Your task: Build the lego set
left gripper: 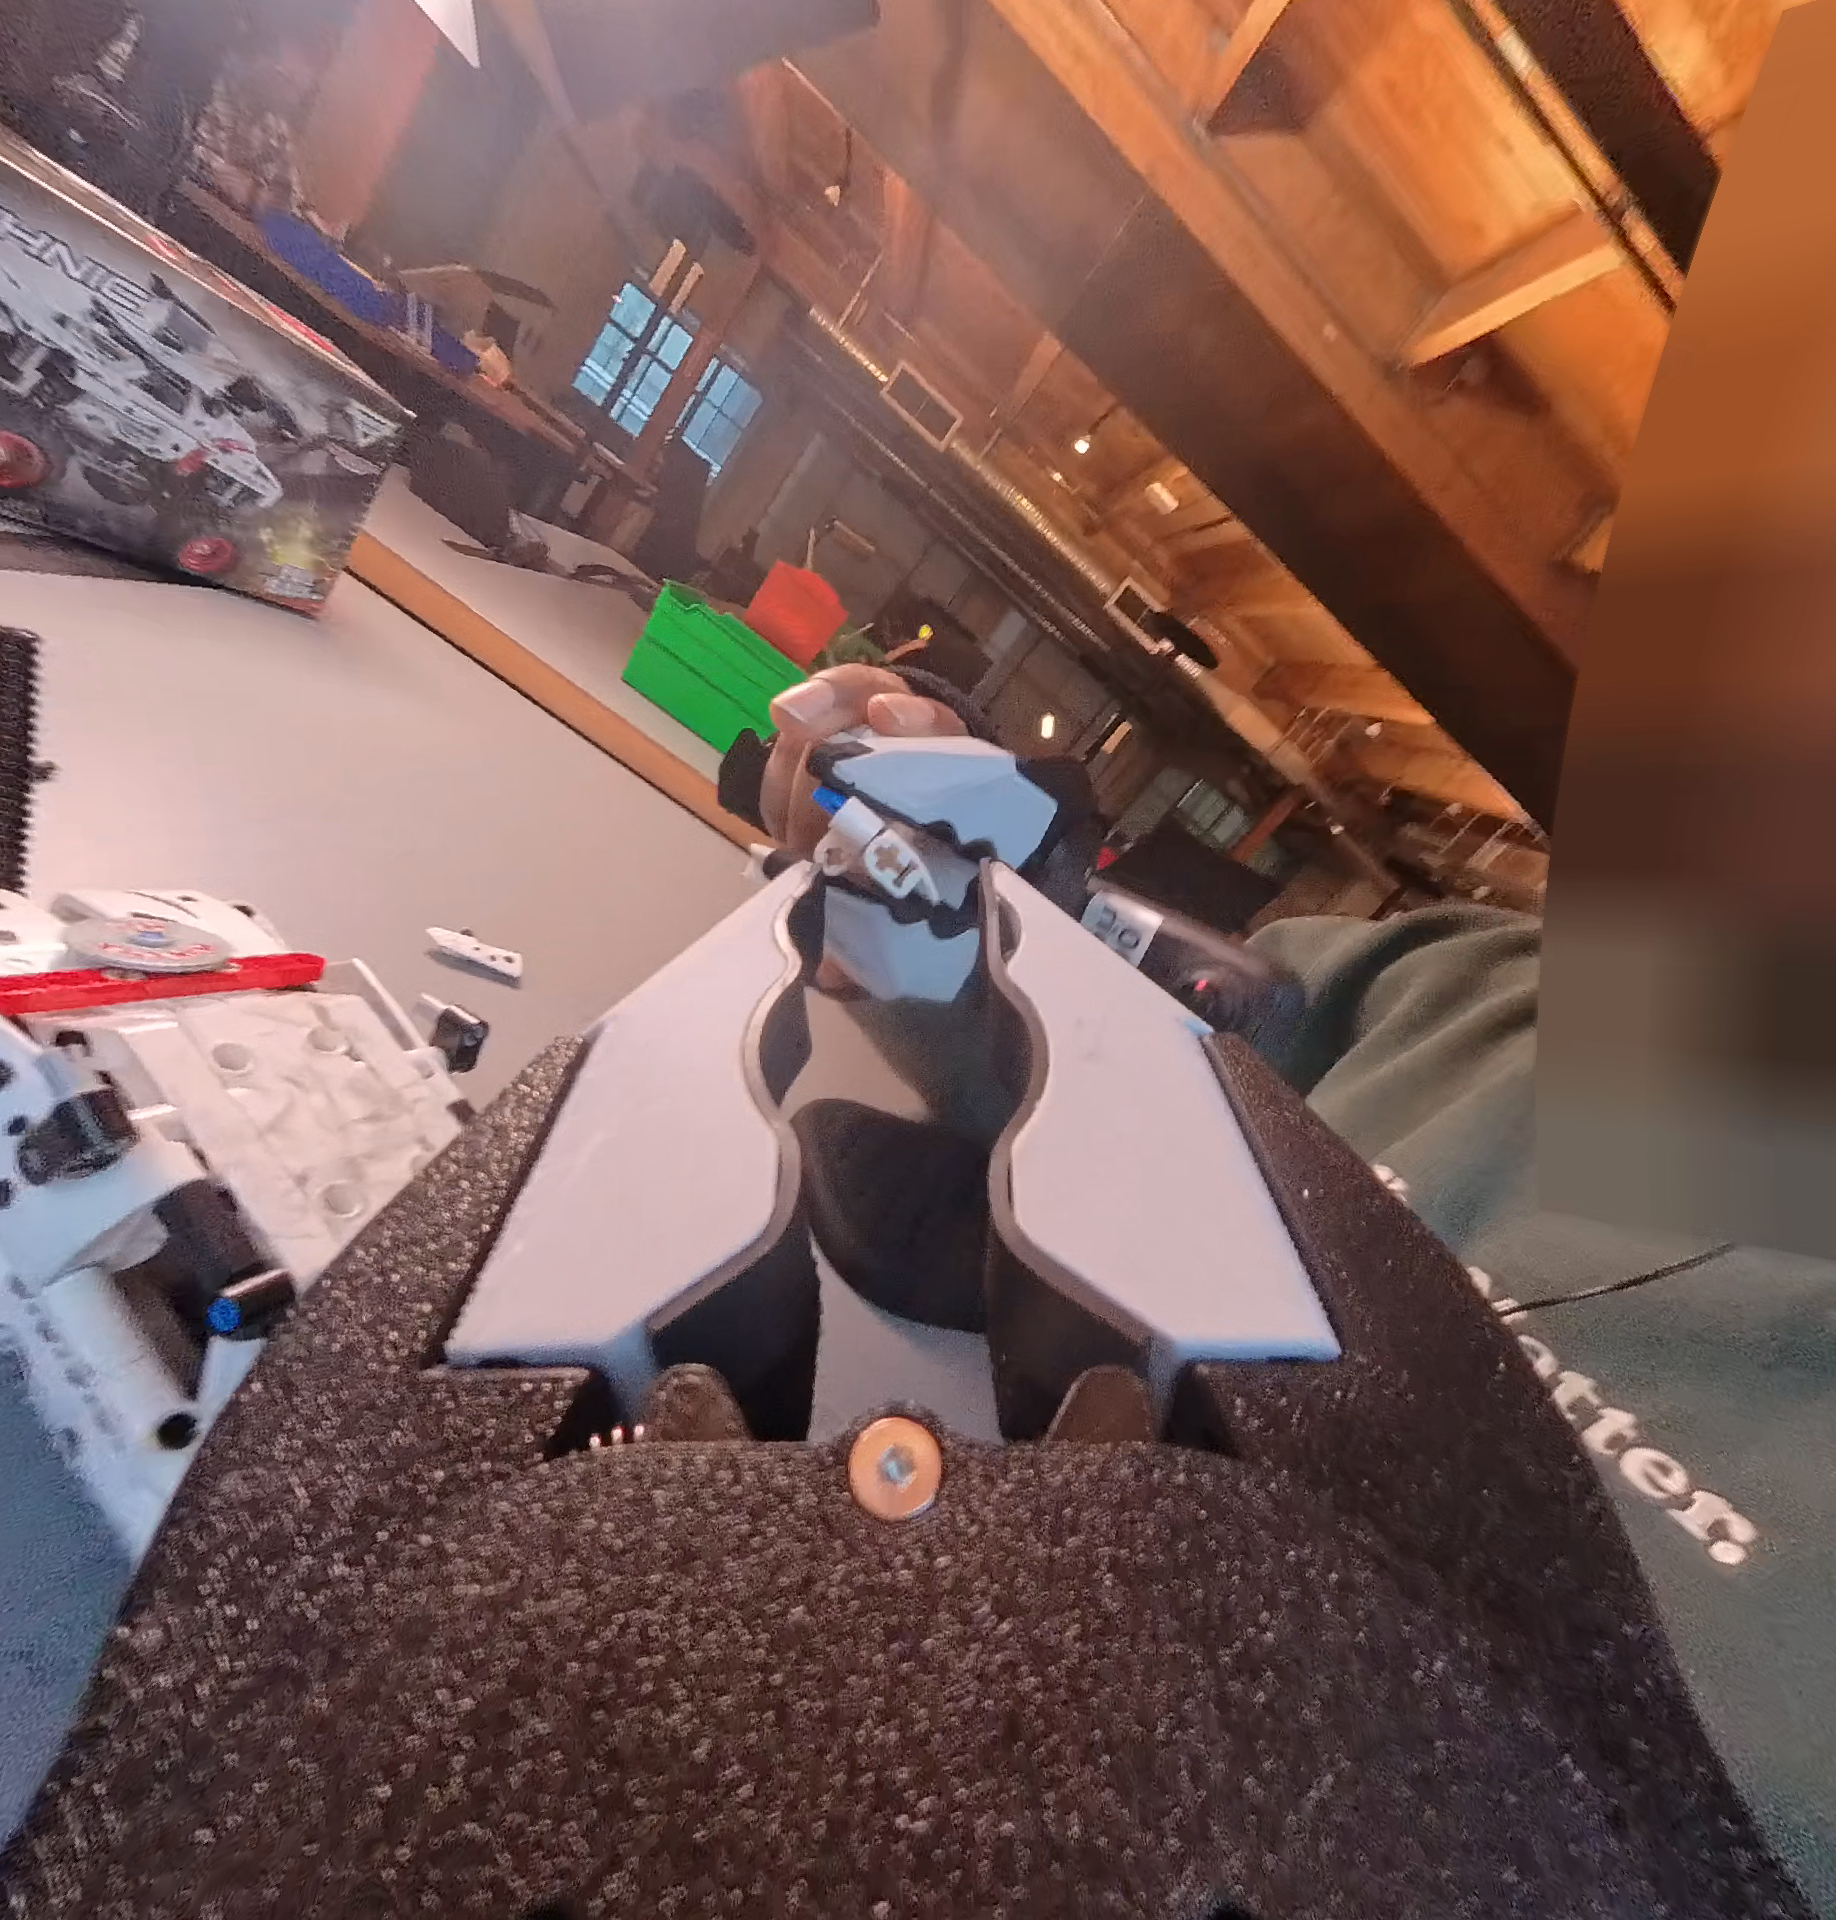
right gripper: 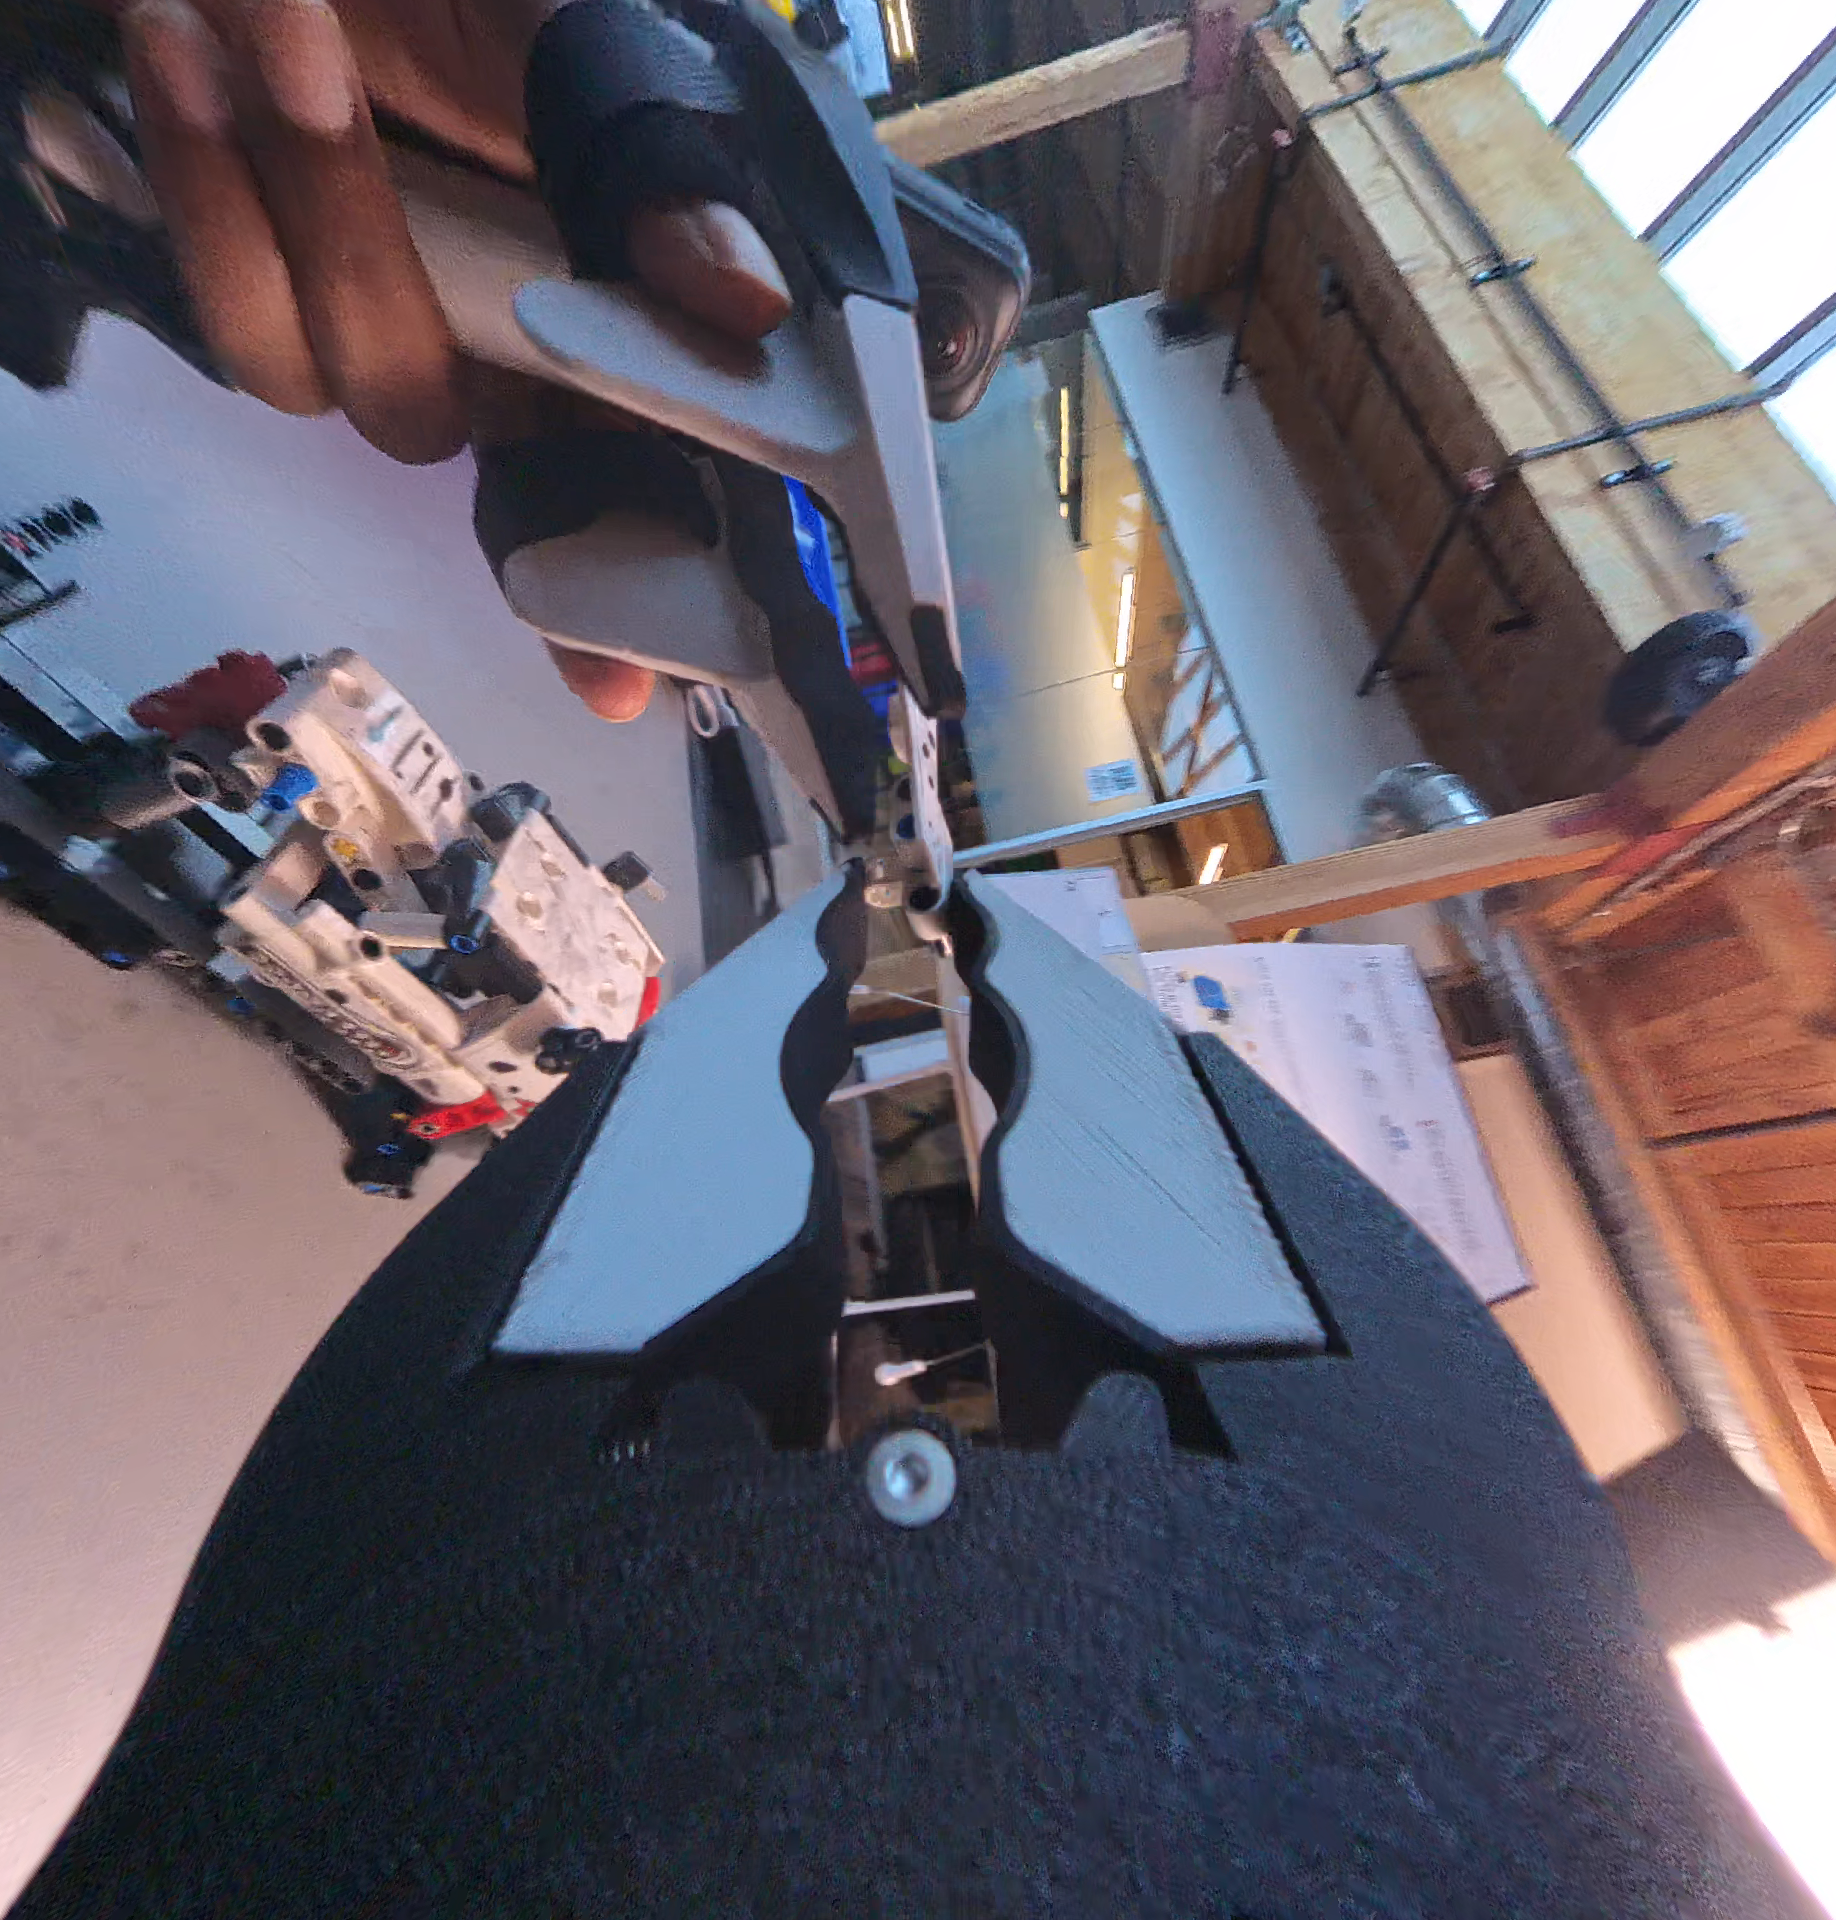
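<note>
Both grippers, left and right, have jaws clamped on one small white piece: light, rigid, slippery; grip flats.

Workshop space, exposed timber ceiling with wood beams. Landmark: grey table, tan-edged. Beyond its far edge, a green bin with a red bin behind it. Further back, blue-lit paned windows. Right wrist view: bright skylight glass, wood-panelled wall.
</note>
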A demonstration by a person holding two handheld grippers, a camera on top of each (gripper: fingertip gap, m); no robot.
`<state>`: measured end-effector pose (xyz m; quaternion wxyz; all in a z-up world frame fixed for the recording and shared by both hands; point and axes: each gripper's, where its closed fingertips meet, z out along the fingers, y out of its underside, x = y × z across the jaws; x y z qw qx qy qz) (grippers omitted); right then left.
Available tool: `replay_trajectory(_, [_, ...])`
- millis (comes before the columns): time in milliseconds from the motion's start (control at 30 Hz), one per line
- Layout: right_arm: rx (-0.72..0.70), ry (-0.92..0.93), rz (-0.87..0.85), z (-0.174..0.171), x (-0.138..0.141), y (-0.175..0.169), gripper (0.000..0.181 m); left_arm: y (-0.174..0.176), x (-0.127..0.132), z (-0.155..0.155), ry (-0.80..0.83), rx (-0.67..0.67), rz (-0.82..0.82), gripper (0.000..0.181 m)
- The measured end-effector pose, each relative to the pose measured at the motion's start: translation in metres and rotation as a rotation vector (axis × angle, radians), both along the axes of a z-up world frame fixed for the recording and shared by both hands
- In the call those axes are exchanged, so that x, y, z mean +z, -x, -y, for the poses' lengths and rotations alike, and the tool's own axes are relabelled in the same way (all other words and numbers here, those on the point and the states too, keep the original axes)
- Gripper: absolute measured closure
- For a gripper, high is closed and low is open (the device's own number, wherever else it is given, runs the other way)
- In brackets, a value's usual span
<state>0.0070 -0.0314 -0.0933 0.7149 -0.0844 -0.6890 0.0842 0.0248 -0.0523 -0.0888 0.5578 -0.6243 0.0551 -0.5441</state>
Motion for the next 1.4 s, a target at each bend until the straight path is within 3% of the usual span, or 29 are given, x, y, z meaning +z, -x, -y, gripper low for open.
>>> replay_trajectory(100, [-0.041, -0.123, -0.082, 0.002, 0.000, 0.003, 0.167, 0.004, -0.001, -0.005, 0.048, 0.010, 0.085, 0.170])
replay_trajectory(200, [-0.042, -0.119, -0.090, 0.000, -0.004, 0.005, 0.165, 0.005, -0.009, -0.007, 0.043, 0.054, -0.021, 0.174])
replay_trajectory(300, [0.076, 0.230, 0.073, 0.003, -0.010, 0.003, 0.160, 0.011, -0.012, -0.004, -0.032, 0.115, -0.232, 0.177])
replay_trajectory(367, [0.189, 0.547, 0.247, 0.008, -0.009, -0.006, 0.144, 0.014, -0.011, -0.001, -0.098, 0.161, -0.382, 0.177])
replay_trajectory(533, [0.386, 1.195, 0.534, 0.013, 0.000, -0.020, 0.129, -0.007, -0.008, 0.007, -0.306, 0.218, -0.697, 0.177])
replay_trajectory(600, [0.492, 1.303, 0.574, 0.021, 0.001, -0.022, 0.139, -0.017, -0.009, 0.008, -0.335, 0.205, -0.738, 0.177])
replay_trajectory(667, [0.557, 1.286, 0.597, 0.033, -0.001, -0.025, 0.163, -0.022, -0.012, 0.010, -0.347, 0.192, -0.762, 0.177])
replay_trajectory(700, [0.560, 1.266, 0.590, 0.036, -0.003, -0.025, 0.165, -0.023, -0.013, 0.011, -0.353, 0.191, -0.770, 0.177])
replay_trajectory(1000, [0.548, 1.196, 0.625, 0.042, -0.008, -0.028, 0.158, -0.030, -0.018, 0.018, -0.420, 0.166, -0.846, 0.177])
replay_trajectory(1200, [0.568, 1.196, 0.754, 0.049, -0.019, -0.038, 0.165, -0.035, -0.027, 0.019, -0.471, 0.167, -0.939, 0.177])
replay_trajectory(1400, [0.592, 1.126, 0.606, 0.045, -0.006, -0.033, 0.169, -0.029, -0.020, 0.015, -0.373, 0.171, -0.825, 0.176])
